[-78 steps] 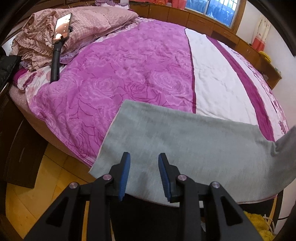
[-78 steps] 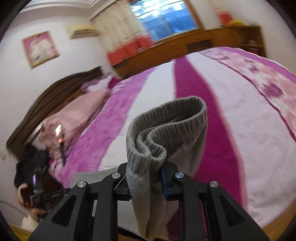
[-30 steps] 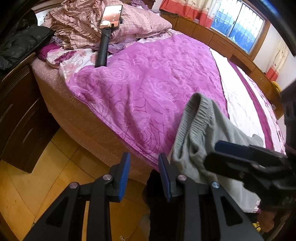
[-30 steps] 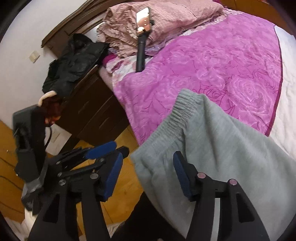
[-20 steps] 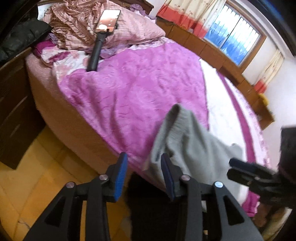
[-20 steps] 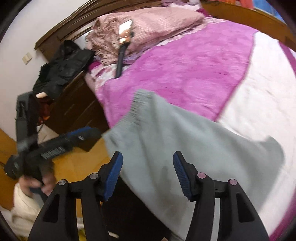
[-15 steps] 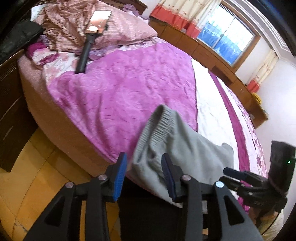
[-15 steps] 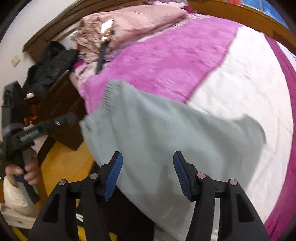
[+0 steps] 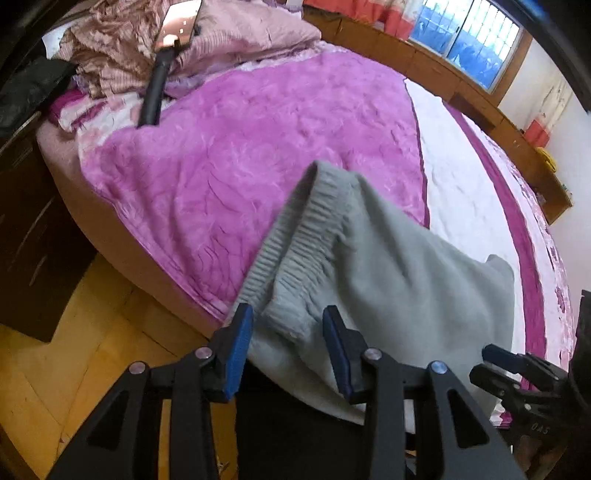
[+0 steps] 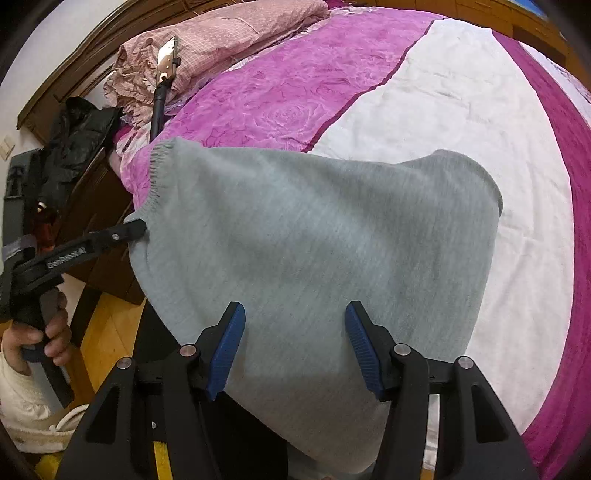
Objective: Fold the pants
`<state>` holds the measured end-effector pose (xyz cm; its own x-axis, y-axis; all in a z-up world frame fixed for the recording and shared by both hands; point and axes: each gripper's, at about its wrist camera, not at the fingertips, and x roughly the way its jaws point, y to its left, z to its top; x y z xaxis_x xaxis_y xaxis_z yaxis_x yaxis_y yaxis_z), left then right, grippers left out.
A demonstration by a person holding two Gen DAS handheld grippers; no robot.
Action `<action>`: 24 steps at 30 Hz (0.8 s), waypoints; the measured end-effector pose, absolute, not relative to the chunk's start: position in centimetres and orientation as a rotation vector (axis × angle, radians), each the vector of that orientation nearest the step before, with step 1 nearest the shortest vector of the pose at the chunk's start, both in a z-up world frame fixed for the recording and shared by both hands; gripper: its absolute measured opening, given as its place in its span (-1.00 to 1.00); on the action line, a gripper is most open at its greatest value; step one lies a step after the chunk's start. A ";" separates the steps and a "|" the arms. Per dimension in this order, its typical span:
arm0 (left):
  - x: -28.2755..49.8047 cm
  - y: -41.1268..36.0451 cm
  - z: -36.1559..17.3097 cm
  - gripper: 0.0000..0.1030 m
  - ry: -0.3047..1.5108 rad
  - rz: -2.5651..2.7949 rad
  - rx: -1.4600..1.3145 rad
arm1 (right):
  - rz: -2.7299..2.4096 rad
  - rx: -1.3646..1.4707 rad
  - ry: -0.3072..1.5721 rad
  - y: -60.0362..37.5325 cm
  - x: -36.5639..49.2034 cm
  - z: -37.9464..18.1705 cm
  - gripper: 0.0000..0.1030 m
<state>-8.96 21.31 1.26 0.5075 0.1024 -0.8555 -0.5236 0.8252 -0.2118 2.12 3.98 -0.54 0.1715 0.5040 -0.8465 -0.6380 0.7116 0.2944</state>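
The grey pants (image 10: 314, 236) lie folded over on the near edge of the bed, ribbed waistband (image 9: 295, 251) at the left end, also seen in the left wrist view (image 9: 399, 280). My left gripper (image 9: 288, 350) is open, its blue pads either side of the waistband's near corner; it shows from the side in the right wrist view (image 10: 133, 230) at the waistband. My right gripper (image 10: 295, 347) is open above the pants' near edge; it also shows at the right of the left wrist view (image 9: 509, 369).
The bed has a purple rose blanket (image 9: 258, 122) and a white and magenta cover (image 10: 461, 110). A phone on a black stick (image 9: 162, 66) lies by pink pillows (image 10: 229, 33). A dark wooden cabinet (image 9: 26, 221) stands left, above the wooden floor (image 9: 74, 350).
My right gripper carried the waistband end over to the left and let it go. The pants now lie doubled on the bed. My left gripper moved in to the waistband corner.
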 end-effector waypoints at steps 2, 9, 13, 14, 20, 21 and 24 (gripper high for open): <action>-8.8 21.1 1.0 -0.21 0.968 0.382 -0.492 | 0.814 -0.133 1.144 3.9 2.2 -0.8 -0.02; -10.4 21.4 1.8 -0.72 0.907 0.390 -0.461 | 0.818 -0.088 1.165 3.4 2.5 -1.2 -0.02; -11.7 21.7 2.1 -0.71 0.900 0.375 -0.454 | 0.821 -0.076 1.166 3.4 2.5 -1.2 -0.02; -11.8 21.9 1.6 -0.70 0.912 0.373 -0.458 | 0.821 -0.076 1.167 3.5 2.5 -1.3 -0.02; -11.6 22.3 0.1 -0.61 0.972 0.367 -0.456 | 0.826 -0.085 1.170 3.4 2.5 -1.1 -0.02; -11.7 22.2 0.5 -0.60 0.969 0.362 -0.447 | 0.827 -0.085 1.167 3.3 2.6 -0.8 -0.02; -12.3 21.8 2.8 -0.59 0.935 0.334 -0.420 | 0.815 -0.080 1.118 3.0 3.2 0.4 -0.02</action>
<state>-12.34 21.84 2.82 0.5531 0.0955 -0.8276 -0.4511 0.8695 -0.2012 3.17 3.02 0.45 0.1866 0.5395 -0.8211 -0.6160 0.7153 0.3300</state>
